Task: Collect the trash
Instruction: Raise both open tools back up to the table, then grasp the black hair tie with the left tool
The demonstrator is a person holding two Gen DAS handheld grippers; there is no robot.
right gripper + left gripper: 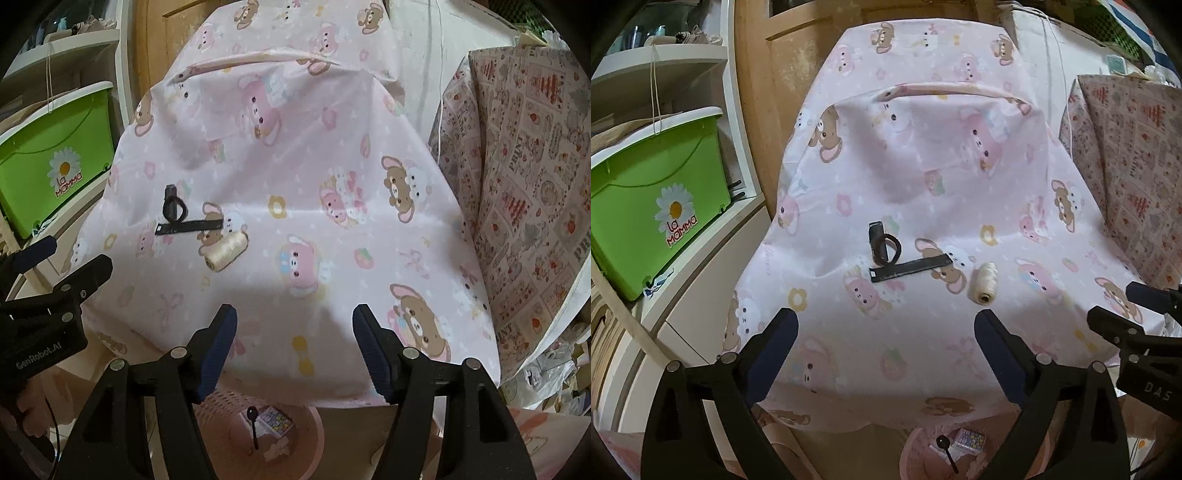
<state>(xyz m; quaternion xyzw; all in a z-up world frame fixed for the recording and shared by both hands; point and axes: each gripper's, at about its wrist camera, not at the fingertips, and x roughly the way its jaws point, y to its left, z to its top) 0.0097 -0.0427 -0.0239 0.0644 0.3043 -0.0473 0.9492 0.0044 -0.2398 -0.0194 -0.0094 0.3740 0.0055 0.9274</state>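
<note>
I see the trash at mid-frame in the left view: a flat black strip (910, 270) lying across a dark strap (884, 246) that curls into a loop, both on the pink bear-print cloth (923, 177) over the tabletop. A cream thread spool (983, 283) lies on its side just right of the strip's end. In the right view the same cluster sits left of centre, strip (189, 226) and spool (226, 251) almost touching.

My left tool (886, 326) is spread wide with nothing between its pads, hovering short of the strip. My right tool (294, 325) is also wide and empty, over bare cloth right of the cluster.

At the bottom of both views a pink basket (314, 435) stands below the tabletop edge, holding a black spoon (253, 428) and a small printed packet (275, 422). A green bin (653, 206) with a daisy label fills the left edge; a second patterned cloth (528, 192) covers something at the right.
</note>
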